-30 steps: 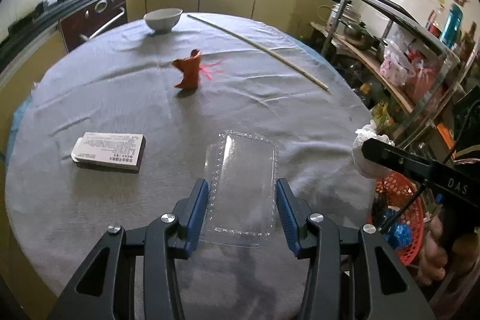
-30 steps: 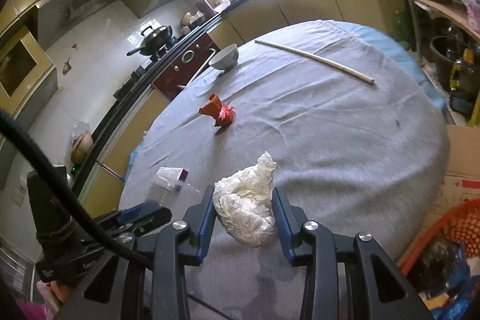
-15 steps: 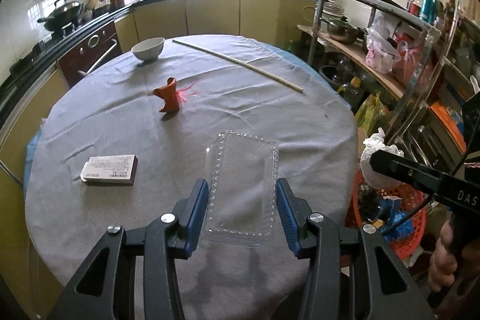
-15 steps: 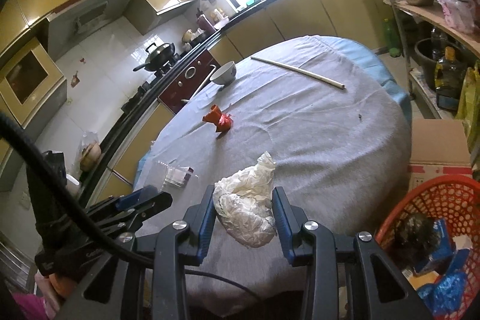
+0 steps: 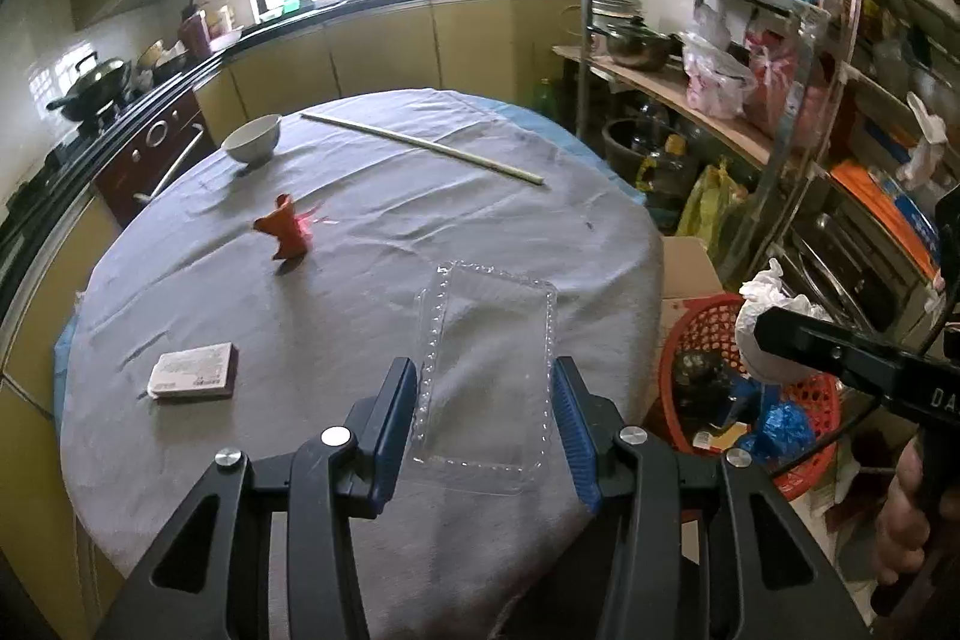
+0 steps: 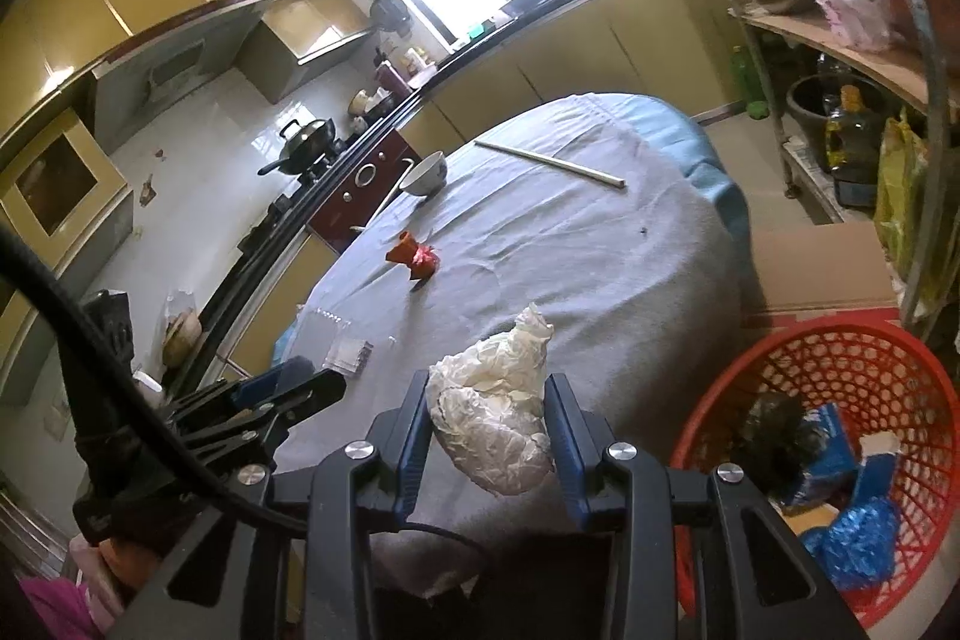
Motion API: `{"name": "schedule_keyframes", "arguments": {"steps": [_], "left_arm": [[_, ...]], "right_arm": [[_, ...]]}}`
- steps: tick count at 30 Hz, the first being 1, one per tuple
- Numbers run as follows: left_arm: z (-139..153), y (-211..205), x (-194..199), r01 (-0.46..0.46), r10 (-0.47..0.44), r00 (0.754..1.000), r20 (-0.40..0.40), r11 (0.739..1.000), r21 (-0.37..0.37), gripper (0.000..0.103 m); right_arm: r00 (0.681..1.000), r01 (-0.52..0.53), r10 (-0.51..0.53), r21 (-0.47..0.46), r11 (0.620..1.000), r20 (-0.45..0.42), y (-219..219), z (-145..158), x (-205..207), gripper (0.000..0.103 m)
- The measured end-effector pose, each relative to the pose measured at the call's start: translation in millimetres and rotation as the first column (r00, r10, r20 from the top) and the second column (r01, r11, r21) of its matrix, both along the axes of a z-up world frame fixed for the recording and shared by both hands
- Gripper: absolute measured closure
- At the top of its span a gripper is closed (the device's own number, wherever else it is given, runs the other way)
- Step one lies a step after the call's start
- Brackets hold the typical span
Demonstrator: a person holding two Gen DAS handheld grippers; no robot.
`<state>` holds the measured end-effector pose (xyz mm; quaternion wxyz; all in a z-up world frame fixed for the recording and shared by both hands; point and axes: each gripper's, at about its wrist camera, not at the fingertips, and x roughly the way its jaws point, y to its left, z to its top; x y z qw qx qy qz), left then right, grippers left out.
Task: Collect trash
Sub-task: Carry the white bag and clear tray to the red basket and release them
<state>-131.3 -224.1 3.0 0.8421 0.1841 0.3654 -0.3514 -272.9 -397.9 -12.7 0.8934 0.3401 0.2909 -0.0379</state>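
My left gripper (image 5: 485,403) is shut on a clear plastic tray (image 5: 489,340) and holds it above the near edge of the round grey table (image 5: 372,220). My right gripper (image 6: 489,409) is shut on a crumpled white wad of paper (image 6: 498,400), held near the table's right edge beside the red trash basket (image 6: 840,376). From the left wrist view the wad (image 5: 765,322) hangs over the basket (image 5: 696,334). A red wrapper (image 5: 285,232) and a small flat box (image 5: 192,370) lie on the table.
A white bowl (image 5: 252,139) and a long pale stick (image 5: 420,145) lie at the table's far side. A cardboard box (image 6: 816,268) sits on the floor by the basket. A metal shelf rack (image 5: 750,58) full of pots and bags stands on the right.
Both grippers have pulled back and up from the table with their loads. The right gripper has moved to the right, and the red basket has come into full view.
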Motion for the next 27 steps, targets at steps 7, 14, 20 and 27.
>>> {"name": "schedule_keyframes", "arguments": {"steps": [7,14,20,27], "left_arm": [[-1,-29,-22,0.059,-0.059,0.998,0.019,0.998,0.031,0.055],[-4,-60,-46,0.130,-0.133,0.990,0.043,0.989,0.070,0.055],[-5,-83,-65,0.186,-0.192,0.980,0.059,0.978,0.096,0.055],[-8,-106,-86,0.245,-0.256,0.964,0.071,0.961,0.128,0.055]], "right_arm": [[0.999,0.037,-0.037,0.013,0.999,0.010,-15,-2,-27,0.063],[0.995,0.094,-0.094,0.035,0.995,0.011,-34,-7,-63,0.063],[0.988,0.154,-0.154,0.059,0.986,0.002,-54,-16,-94,0.063],[0.976,0.215,-0.216,0.076,0.974,0.001,-75,-20,-121,0.063]]}}
